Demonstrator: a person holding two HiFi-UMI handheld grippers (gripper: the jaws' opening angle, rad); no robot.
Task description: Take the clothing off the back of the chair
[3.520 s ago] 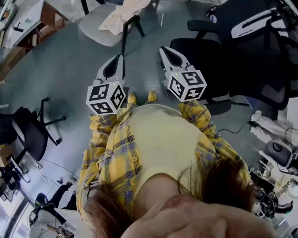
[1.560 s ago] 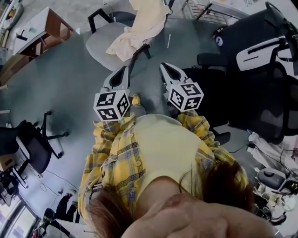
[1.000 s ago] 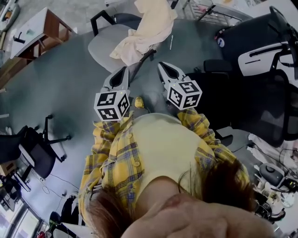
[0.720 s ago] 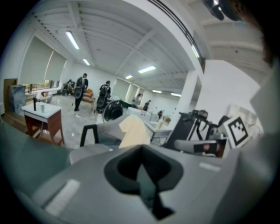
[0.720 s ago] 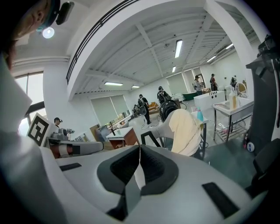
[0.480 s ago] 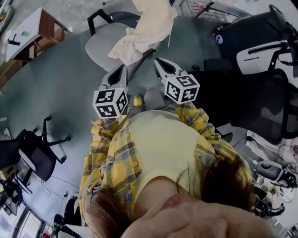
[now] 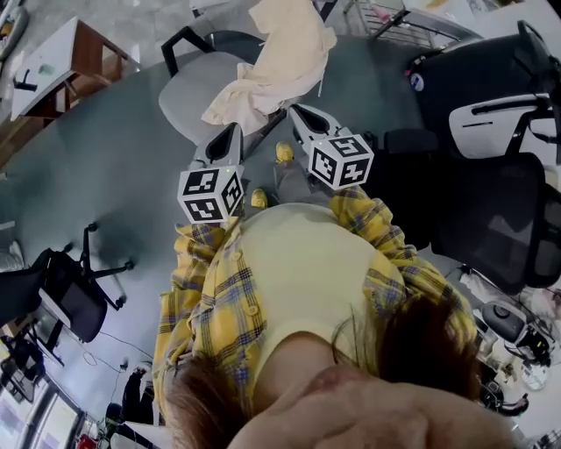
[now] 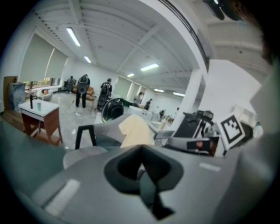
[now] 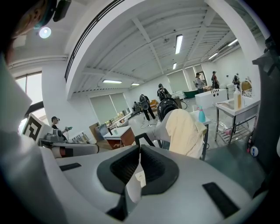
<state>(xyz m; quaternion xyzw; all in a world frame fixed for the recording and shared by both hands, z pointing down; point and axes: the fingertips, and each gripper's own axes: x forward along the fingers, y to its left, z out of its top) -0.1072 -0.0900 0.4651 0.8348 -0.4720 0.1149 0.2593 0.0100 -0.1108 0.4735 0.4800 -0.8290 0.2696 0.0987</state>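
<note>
A cream garment (image 7: 280,53) hangs over the back of a grey office chair (image 7: 195,95) and spills onto its seat. My left gripper (image 7: 235,129) is held just short of the seat's near edge, shut, with nothing in it. My right gripper (image 7: 294,110) is beside it, a little below the garment's lower folds, also shut and empty. Neither touches the cloth. In the left gripper view the garment (image 8: 135,130) shows just beyond the shut left gripper (image 8: 141,148). In the right gripper view the garment (image 9: 184,131) hangs ahead and to the right of the shut right gripper (image 9: 139,148).
Large black office chairs (image 7: 491,193) crowd the right side, close to my right arm. A small black chair (image 7: 61,289) stands at lower left, and a wooden desk (image 7: 66,48) at upper left. A metal rack (image 7: 403,19) is behind the grey chair. People stand far off.
Both grippers have moved forward toward the grey chair, and the chair and garment now sit nearer to their tips. Both stay shut and empty.
</note>
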